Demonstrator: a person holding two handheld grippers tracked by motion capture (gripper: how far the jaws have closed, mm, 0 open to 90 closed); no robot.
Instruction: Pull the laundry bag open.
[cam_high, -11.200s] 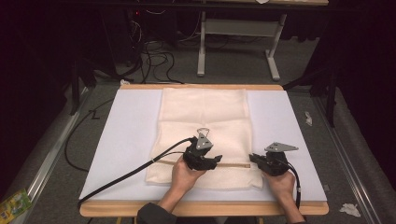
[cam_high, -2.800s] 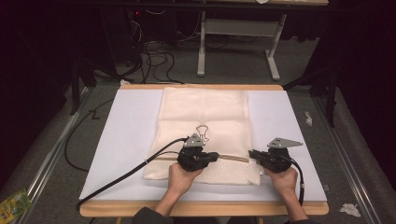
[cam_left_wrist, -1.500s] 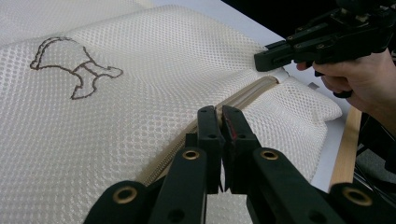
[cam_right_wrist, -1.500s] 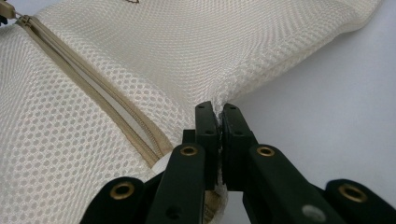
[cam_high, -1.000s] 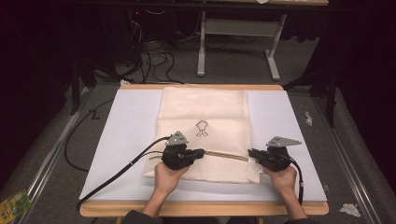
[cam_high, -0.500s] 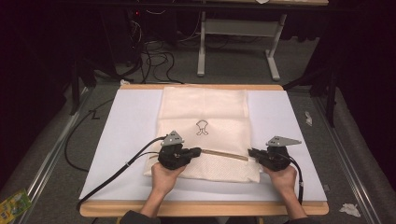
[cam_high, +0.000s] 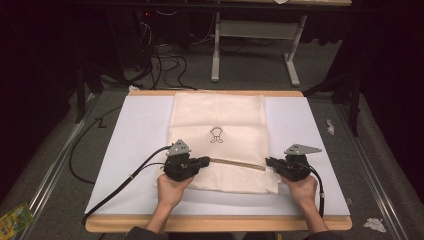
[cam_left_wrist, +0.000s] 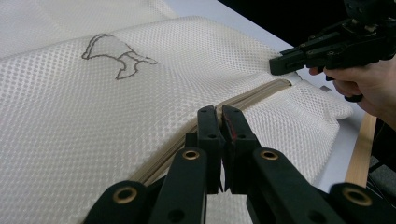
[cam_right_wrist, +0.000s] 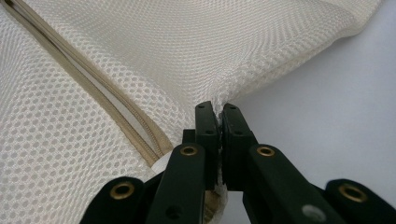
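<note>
A cream mesh laundry bag (cam_high: 220, 135) with a small dark outline emblem (cam_high: 216, 135) lies flat on the white table sheet (cam_high: 135, 135), and the work in hand is running its zip. The beige zipper (cam_high: 237, 163) crosses the bag's near part, below the emblem.

The right gripper (cam_high: 270, 162) is clenched on the bag's edge just beyond the zipper's right end; in the right gripper view mesh is pinched between its jaws (cam_right_wrist: 218, 112). The left gripper (cam_high: 205, 160) sits at the zipper's left end with its jaws pressed together (cam_left_wrist: 219, 116) right over the zip line. They most likely hold the slider, though that piece is hidden.

Judging by this, the pull looks nearly complete: the left gripper is close to the bag's left edge, with little track left beyond it. Whether the track behind it lies open or shut cannot be told from above. Letting go remains.

Compared with the earliest picture, the left gripper has travelled leftward along the zipper, from below the emblem to well left of it. The right gripper has kept its place, and the exposed zip between them is longer.
</note>
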